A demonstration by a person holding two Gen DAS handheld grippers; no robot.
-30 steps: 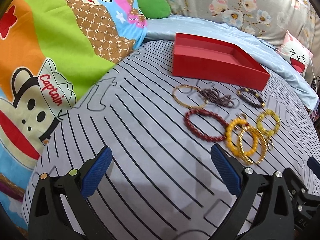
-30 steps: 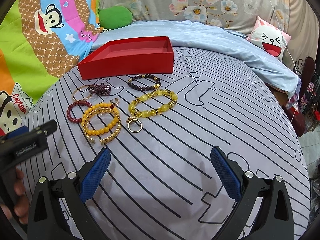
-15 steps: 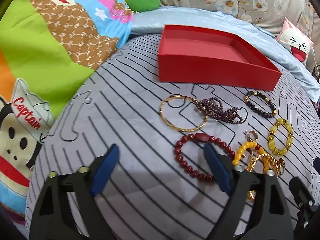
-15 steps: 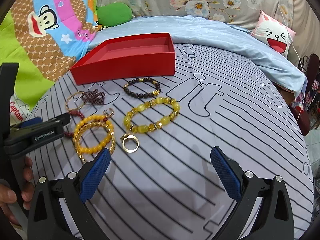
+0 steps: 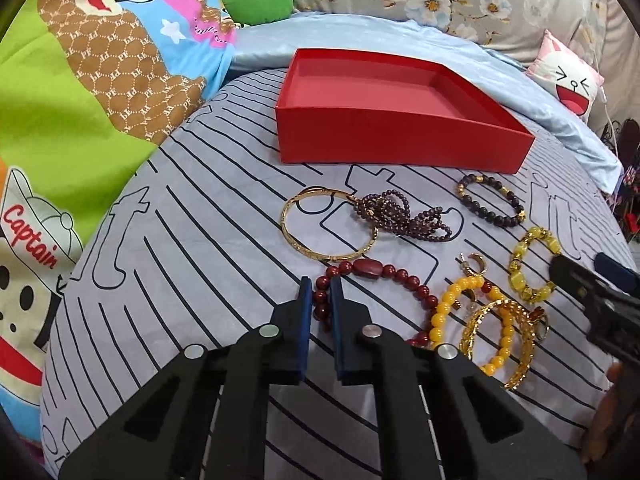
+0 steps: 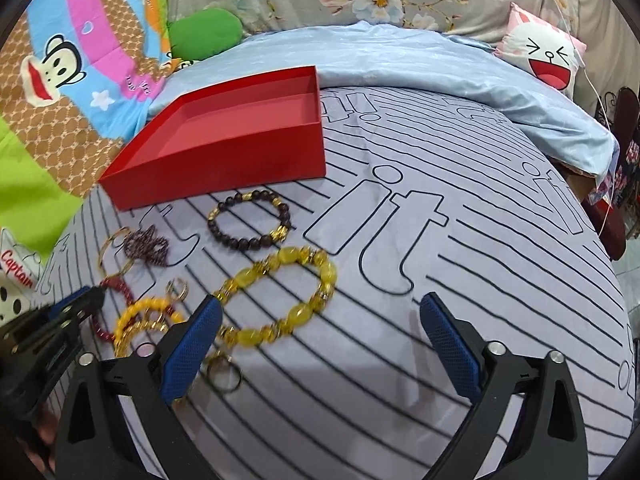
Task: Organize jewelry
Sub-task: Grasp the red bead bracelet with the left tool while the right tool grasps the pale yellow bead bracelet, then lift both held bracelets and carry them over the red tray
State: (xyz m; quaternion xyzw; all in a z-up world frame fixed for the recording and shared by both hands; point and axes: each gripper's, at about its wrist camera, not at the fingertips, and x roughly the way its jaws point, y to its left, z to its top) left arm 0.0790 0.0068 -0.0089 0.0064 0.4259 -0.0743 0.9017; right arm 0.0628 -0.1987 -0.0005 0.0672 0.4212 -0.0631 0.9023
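My left gripper (image 5: 320, 288) is shut on the left side of the dark red bead bracelet (image 5: 384, 272), which lies on the striped sheet. A gold bangle (image 5: 328, 226), a purple bead strand (image 5: 400, 216), a dark bead bracelet (image 5: 490, 200), a yellow stone bracelet (image 5: 532, 264), an orange bead bracelet (image 5: 452, 312) and a gold chain bangle (image 5: 500, 340) lie around it. The open red box (image 5: 400, 120) stands behind them, empty. My right gripper (image 6: 320, 324) is open just above the yellow stone bracelet (image 6: 280, 296), with a gold ring (image 6: 224, 376) by its left finger.
A cartoon monkey blanket (image 5: 80, 100) lies to the left. A light blue quilt (image 6: 440, 64) and a white cat cushion (image 6: 544, 60) lie behind the box. The bed's right edge (image 6: 608, 216) drops off toward dark furniture. The left gripper (image 6: 60, 320) shows in the right wrist view.
My left gripper moved forward and shut on the dark red bracelet. My right gripper moved forward to the yellow stone bracelet and stayed open.
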